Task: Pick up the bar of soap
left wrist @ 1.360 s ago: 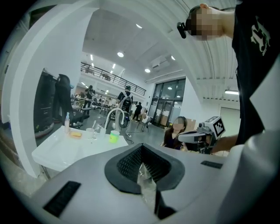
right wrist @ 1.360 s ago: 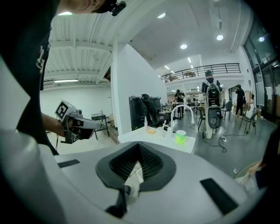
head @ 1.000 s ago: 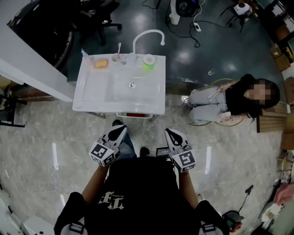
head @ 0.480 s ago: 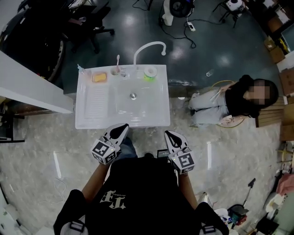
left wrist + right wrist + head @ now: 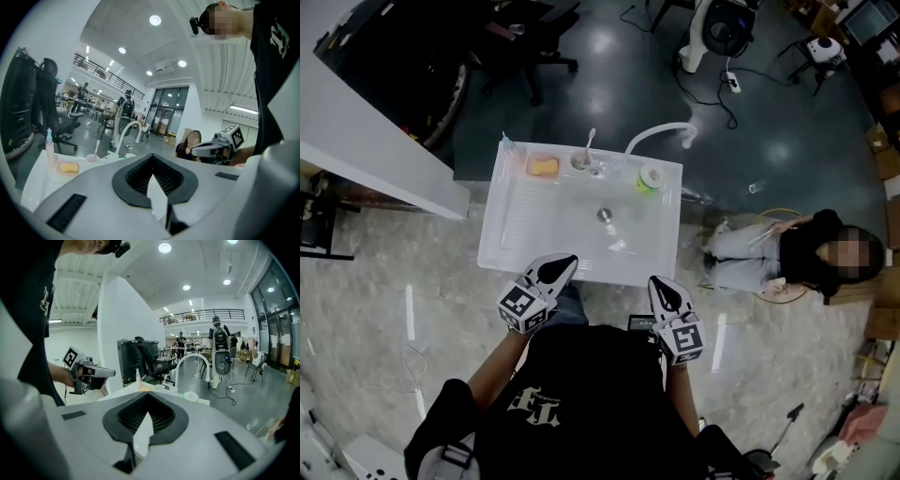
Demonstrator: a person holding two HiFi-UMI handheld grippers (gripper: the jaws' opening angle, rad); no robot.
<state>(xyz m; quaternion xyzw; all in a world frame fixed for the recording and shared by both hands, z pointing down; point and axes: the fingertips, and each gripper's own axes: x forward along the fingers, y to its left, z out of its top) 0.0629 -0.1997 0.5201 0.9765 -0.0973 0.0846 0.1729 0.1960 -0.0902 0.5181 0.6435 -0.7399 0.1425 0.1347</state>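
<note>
The orange bar of soap lies in a dish at the back left of the white sink unit. In the left gripper view the soap shows low at the left, far beyond the jaws. My left gripper hovers over the sink's near edge, shut and empty. Shut and empty too, my right gripper hangs just off the near right corner. From the right gripper view the left gripper is seen at the left. From the left gripper view the right gripper shows at the right.
A curved white faucet, a cup with a toothbrush, a green cup and a small bottle line the sink's back edge. A person sits on the floor to the right. A white partition wall stands at the left.
The sink unit has come nearer to both grippers, and the left one now reaches over its front edge. Both grippers stay shut in front of the body.
</note>
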